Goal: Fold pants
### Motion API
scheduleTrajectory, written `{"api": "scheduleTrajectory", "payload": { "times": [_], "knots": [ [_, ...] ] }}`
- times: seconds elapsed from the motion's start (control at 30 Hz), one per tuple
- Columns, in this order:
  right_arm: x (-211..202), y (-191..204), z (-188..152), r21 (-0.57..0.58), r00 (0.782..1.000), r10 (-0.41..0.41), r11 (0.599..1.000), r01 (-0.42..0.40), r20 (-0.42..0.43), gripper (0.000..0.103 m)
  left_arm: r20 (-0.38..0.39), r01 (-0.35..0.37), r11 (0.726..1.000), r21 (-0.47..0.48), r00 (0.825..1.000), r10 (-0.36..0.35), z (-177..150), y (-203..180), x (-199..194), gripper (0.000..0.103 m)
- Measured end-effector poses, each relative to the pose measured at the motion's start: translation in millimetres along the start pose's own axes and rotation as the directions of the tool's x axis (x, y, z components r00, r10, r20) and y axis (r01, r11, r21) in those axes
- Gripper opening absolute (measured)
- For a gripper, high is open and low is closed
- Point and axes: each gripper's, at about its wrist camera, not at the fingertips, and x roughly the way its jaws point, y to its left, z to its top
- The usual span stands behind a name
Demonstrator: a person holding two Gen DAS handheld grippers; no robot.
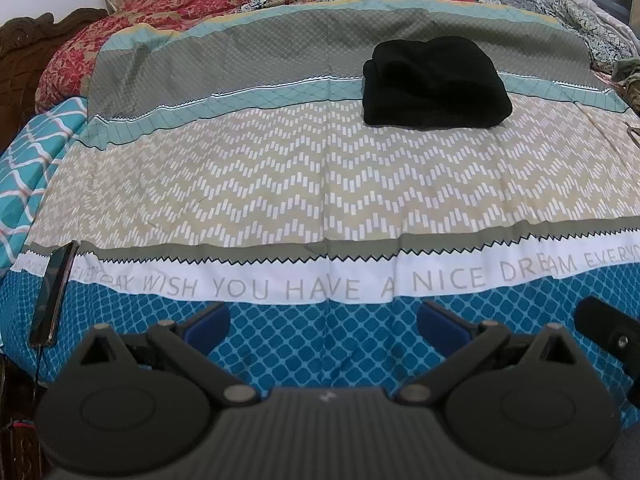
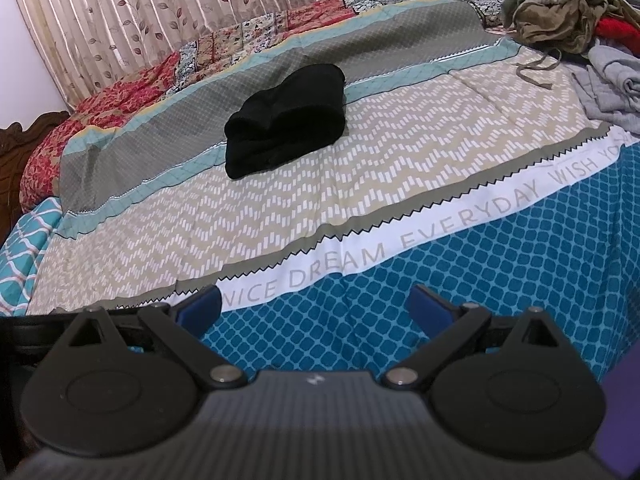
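Black pants (image 1: 434, 84) lie folded in a compact bundle on the patterned bedsheet (image 1: 280, 184), far from both grippers; they also show in the right wrist view (image 2: 286, 120). My left gripper (image 1: 322, 322) is open and empty, held back over the blue front edge of the bed. My right gripper (image 2: 314, 306) is open and empty too, over the same blue strip, to the right of the left one. Part of the right gripper (image 1: 608, 332) shows at the right edge of the left wrist view.
A pile of loose clothes (image 2: 568, 12) in olive, red and grey lies at the bed's far right. A dark phone (image 1: 54, 292) lies at the bed's left front edge. A red floral quilt (image 1: 132, 28) and a curtain (image 2: 160, 12) are at the back.
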Motion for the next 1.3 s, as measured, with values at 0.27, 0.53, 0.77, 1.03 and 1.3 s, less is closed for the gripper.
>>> {"api": "scheduleTrajectory", "payload": {
  "times": [0.27,0.53,0.77,1.03,1.3],
  "knots": [
    [-0.4,-0.2,-0.6,0.006,1.000,0.000,1.000,0.000,0.000,0.101,-0.002,-0.001,1.000,0.001,1.000,0.001,-0.6,-1.0,-0.2,0.103],
    [-0.4,-0.4,-0.9,0.008,1.000,0.000,1.000,0.000,0.000,0.101,-0.004,0.000,1.000,0.001,1.000,0.000,-1.4,-1.6,0.6,0.103],
    [0.3,0.0,-2.3,0.009,1.000,-0.001,1.000,0.001,-0.004,0.101,-0.010,0.005,1.000,0.005,1.000,-0.005,-2.6,-0.6,2.9,0.103],
    [1.9,-0.3,-2.8,0.011,1.000,-0.001,1.000,0.001,-0.008,0.101,-0.012,0.005,1.000,0.004,1.000,-0.005,-3.1,-1.3,3.4,0.103],
    [2.2,-0.5,-2.8,0.012,1.000,-0.001,1.000,0.001,-0.010,0.101,-0.012,0.006,1.000,0.005,1.000,-0.006,-4.0,-2.2,4.2,0.103]
  ]
}}
